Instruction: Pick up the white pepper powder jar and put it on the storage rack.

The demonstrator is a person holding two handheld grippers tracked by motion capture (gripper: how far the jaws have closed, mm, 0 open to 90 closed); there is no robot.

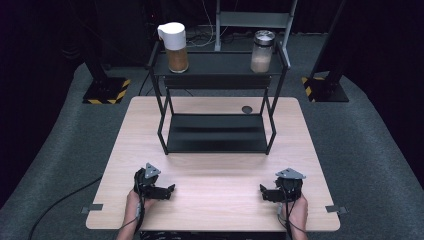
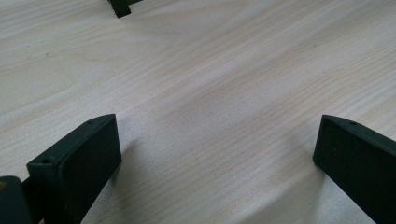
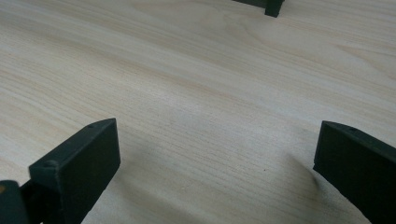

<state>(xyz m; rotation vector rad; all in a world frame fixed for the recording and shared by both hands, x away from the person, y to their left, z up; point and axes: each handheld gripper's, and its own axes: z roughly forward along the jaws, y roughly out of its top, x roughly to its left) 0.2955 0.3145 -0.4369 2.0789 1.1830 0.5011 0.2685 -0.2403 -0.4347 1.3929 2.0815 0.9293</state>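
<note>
nothing looks begun: left gripper (image 1: 167, 191) and right gripper (image 1: 264, 192) rest spread wide and empty on the table (image 1: 215, 172), the orange-filled jar (image 1: 175, 42) and pale-filled jar (image 1: 262, 51) untouched on the rack's (image 1: 217, 66) top shelf at 12 o'clock.

A pale wooden tabletop (image 1: 215, 170) with a fine, streaky grain stood on grey carpet (image 1: 350, 135). Near its far edge a small dark round grommet (image 1: 246, 109) sat in the wood, just beside the right rear leg of the rack (image 1: 216, 131). Two small metal clips gripped the near edge, one at the left corner (image 1: 93, 207) and one at the right (image 1: 336, 209). Beyond the tabletop, black stands rose from the carpet, the left base (image 1: 106, 91) and right base (image 1: 325, 90) both marked with yellow-and-black stripes. A grey metal frame (image 1: 255, 20) stood at the back, with loose cables (image 1: 200, 37) lying near its foot.
</note>
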